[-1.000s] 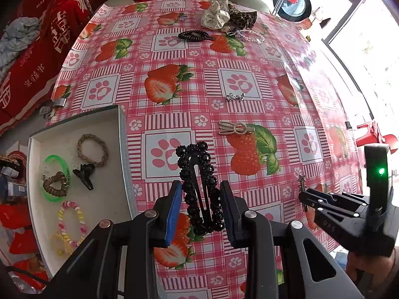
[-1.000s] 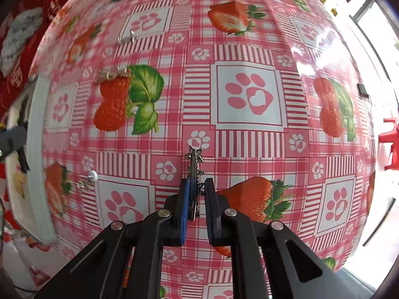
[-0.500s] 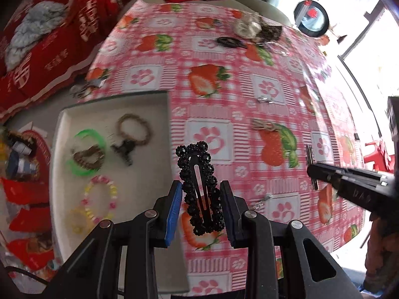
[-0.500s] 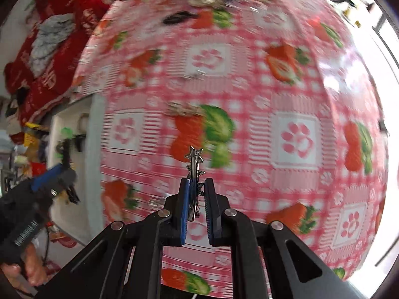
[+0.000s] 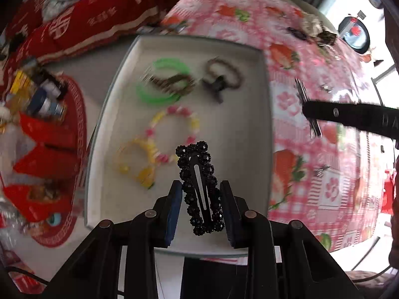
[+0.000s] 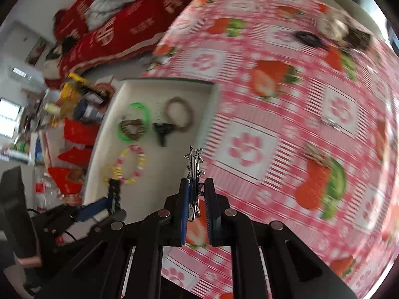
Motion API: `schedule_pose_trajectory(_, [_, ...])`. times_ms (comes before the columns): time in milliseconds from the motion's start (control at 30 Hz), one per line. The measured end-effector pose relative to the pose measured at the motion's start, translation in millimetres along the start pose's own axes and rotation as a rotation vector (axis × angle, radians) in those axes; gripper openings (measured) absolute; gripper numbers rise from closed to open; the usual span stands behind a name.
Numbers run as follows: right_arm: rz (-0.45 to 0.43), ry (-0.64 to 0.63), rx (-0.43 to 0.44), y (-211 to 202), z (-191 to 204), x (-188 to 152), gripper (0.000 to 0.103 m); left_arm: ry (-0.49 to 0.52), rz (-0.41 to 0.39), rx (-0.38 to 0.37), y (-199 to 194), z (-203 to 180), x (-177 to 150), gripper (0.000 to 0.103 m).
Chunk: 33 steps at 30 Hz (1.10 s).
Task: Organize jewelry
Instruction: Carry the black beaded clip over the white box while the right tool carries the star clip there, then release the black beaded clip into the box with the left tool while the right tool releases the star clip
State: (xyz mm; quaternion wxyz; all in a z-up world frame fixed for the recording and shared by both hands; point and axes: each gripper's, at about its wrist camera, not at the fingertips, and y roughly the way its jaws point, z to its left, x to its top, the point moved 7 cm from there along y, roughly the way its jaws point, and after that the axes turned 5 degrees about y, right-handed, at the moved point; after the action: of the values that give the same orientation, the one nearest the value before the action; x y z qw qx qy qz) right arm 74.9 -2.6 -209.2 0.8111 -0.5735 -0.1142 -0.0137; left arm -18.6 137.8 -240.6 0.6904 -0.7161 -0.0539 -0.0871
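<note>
My left gripper [image 5: 200, 194] is shut on a black beaded hair clip [image 5: 199, 186] and hangs over the near part of the white tray [image 5: 239, 124]. In the tray lie a green bangle [image 5: 162, 82], a brown braided band [image 5: 224, 72], a black claw clip [image 5: 218, 87] and pink and yellow bead bracelets [image 5: 172, 134]. My right gripper [image 6: 197, 194] is shut on a thin silver star clip [image 6: 193, 174], over the tray's right edge [image 6: 213, 114]. It shows in the left wrist view as a dark bar [image 5: 349, 117]. The left gripper [image 6: 109, 204] appears at the right wrist view's lower left.
The strawberry tablecloth [image 6: 299, 99] carries more pieces: a gold clip [image 6: 316, 154], a black coil tie [image 6: 308, 38], scrunchies [image 6: 344, 30] at the far end. Left of the tray are red packets and bottles [image 5: 42, 114] on the floor, with red cushions [image 5: 99, 12] behind.
Both grippers have swung left from over the tablecloth toward the tray, each still holding its clip. The tray now fills the middle of the left wrist view.
</note>
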Motion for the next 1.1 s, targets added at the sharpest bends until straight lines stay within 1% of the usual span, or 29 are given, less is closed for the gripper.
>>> schedule_pose_trajectory(167, [0.062, -0.077, 0.015, 31, 34, 2, 0.013, -0.043, 0.03, 0.01, 13, 17, -13, 0.038])
schedule_pose_trajectory(400, [0.131, -0.126, 0.006, 65, 55, -4, 0.013, -0.072, 0.048, 0.039, 29, 30, -22, 0.038])
schedule_pose_trajectory(600, [0.171, -0.121, -0.007, 88, 58, -2, 0.013, -0.1, 0.049, 0.053, 38, 43, -19, 0.038])
schedule_pose_trajectory(833, [0.189, -0.126, -0.034, 105, 60, 5, 0.013, -0.088, 0.054, 0.08, 44, 45, -14, 0.038])
schedule_pose_trajectory(1100, [0.194, -0.137, -0.04, 108, 62, 7, 0.014, -0.071, 0.075, 0.1, 46, 43, -13, 0.038])
